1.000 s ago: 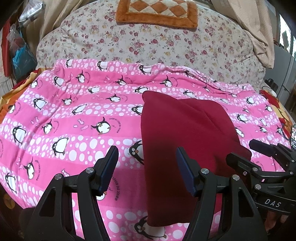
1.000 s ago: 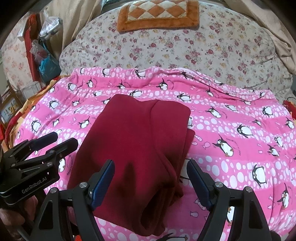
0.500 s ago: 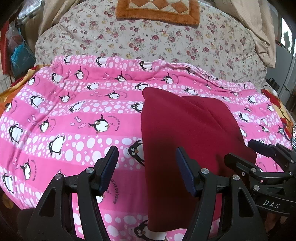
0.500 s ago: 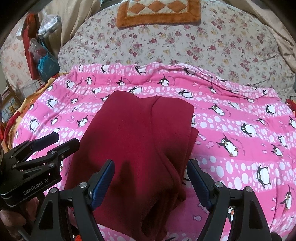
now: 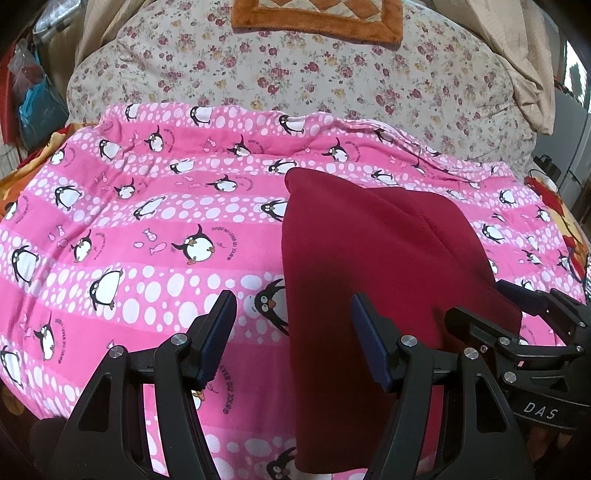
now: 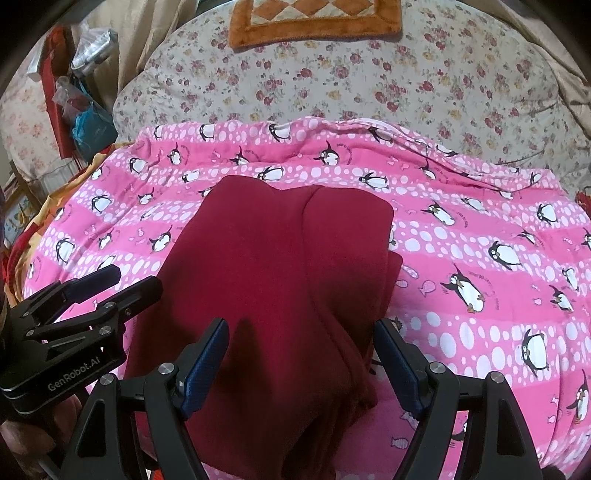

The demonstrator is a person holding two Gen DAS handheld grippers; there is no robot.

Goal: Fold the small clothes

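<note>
A dark red garment [image 5: 373,280] lies folded lengthwise on a pink penguin blanket [image 5: 147,229]; it also shows in the right wrist view [image 6: 273,280], with a fold ridge running down its middle. My left gripper [image 5: 293,314] is open and empty, hovering over the garment's left edge near its front end. My right gripper [image 6: 301,343] is open and empty, above the garment's near end. The right gripper shows in the left wrist view [image 5: 517,314] at the garment's right edge, and the left gripper shows in the right wrist view [image 6: 125,280] at the garment's left edge.
A floral cushion [image 6: 369,81] rises behind the blanket, with an orange checked mat [image 6: 314,22] on top. Bags and clutter [image 6: 85,122] stand at the far left. Beige cloth [image 5: 528,74] hangs at the right. The blanket [image 6: 480,258] spreads wide on both sides.
Both grippers drifted slightly forward and lower over the garment; the garment itself lies as before. Both stay open.
</note>
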